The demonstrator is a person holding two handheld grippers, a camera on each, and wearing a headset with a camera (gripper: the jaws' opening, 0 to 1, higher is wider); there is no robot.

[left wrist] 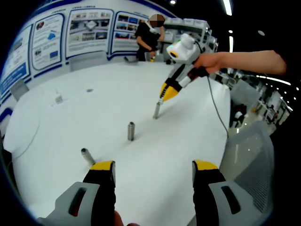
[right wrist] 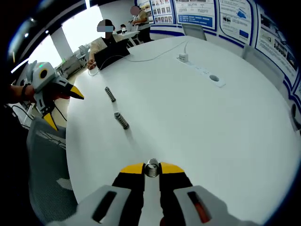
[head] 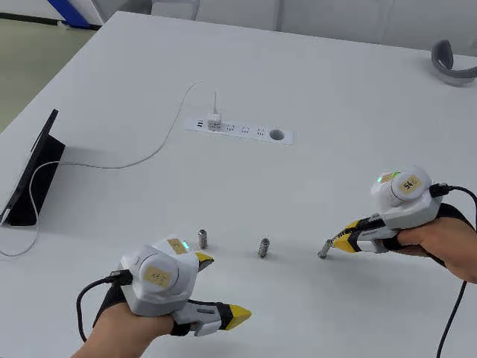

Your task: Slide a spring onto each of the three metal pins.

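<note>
Probably the main risk lies at the right gripper [head: 341, 242]. In the head view its yellow-tipped jaws are clamped on a small grey metal piece [head: 324, 252], and the low end of the piece touches the white table [head: 313, 186]. If the piece is pressed down at a slant, it may slip out or fall over. This hand reaches in from the right, and the gripper points left and downward. To the left stand a middle coiled pin [head: 263, 247] and a left coiled pin [head: 203, 239], upright and apart. The left gripper [head: 222, 288] lies low at the near left and points right, with its jaws apart and empty. It is just beside the left coiled pin, so a careless swing could knock it.

In the left gripper view, the open jaws frame three pieces in a row, and the right gripper leans over the farthest.

In the right gripper view, the jaws are together on a round metal end. I cannot tell whether it carries a spring.
</note>
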